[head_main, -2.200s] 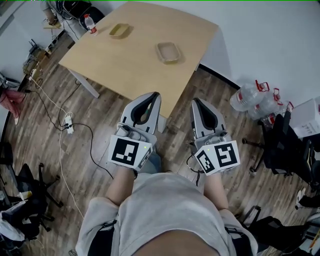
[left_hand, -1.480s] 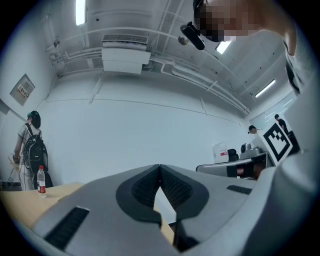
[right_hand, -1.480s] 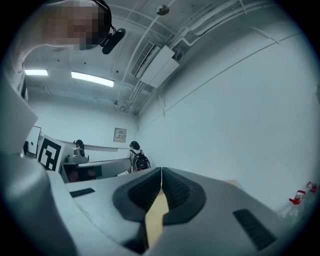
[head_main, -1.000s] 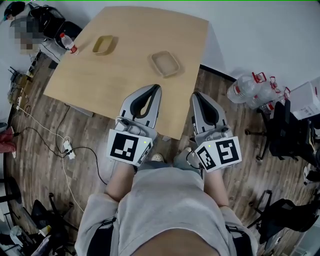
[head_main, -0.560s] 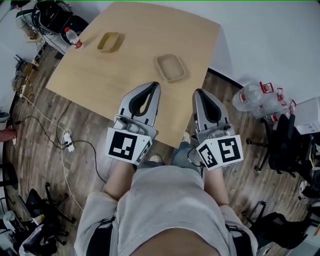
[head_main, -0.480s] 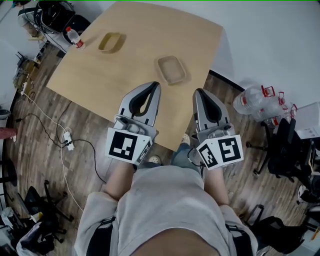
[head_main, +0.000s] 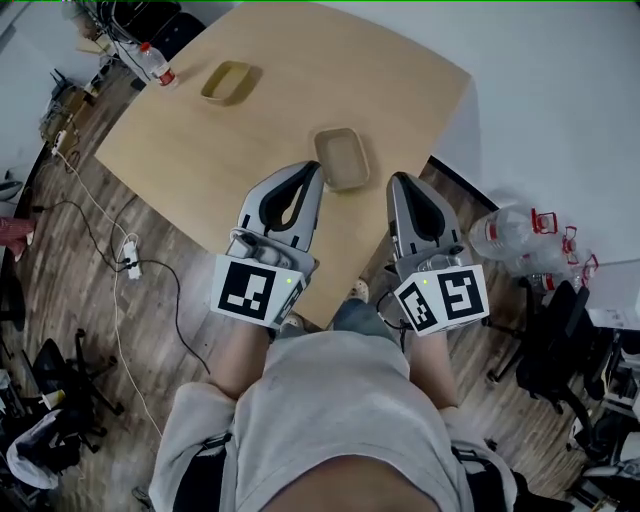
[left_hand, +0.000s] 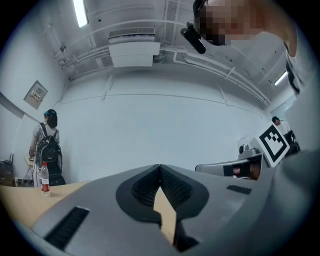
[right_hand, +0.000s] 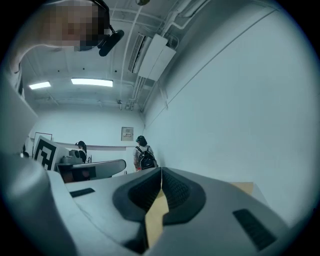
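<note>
In the head view I hold both grippers close to my body over the near edge of a light wooden table (head_main: 250, 130). My left gripper (head_main: 309, 169) is shut, its tips closed with nothing between them, just short of a tan rectangular tray (head_main: 341, 159). My right gripper (head_main: 402, 181) is shut and empty too, its tips at the table's edge beside that tray. A second, yellowish tray (head_main: 225, 82) sits farther off, near a water bottle (head_main: 156, 63) with a red cap. Both gripper views point up at wall and ceiling; the left gripper (left_hand: 160, 167) and right gripper (right_hand: 161, 171) show closed pads.
A person with a backpack (left_hand: 46, 150) stands beyond the bottle (left_hand: 44, 178) at the table's far end. Large water jugs (head_main: 520, 240) lie on the wooden floor to the right, by a black chair (head_main: 560, 330). Cables and a power strip (head_main: 130, 255) run along the floor at left.
The table and trays have drawn nearer and shifted right in the head view; the tan tray now lies just ahead of the gripper tips. Both grippers stay shut.
</note>
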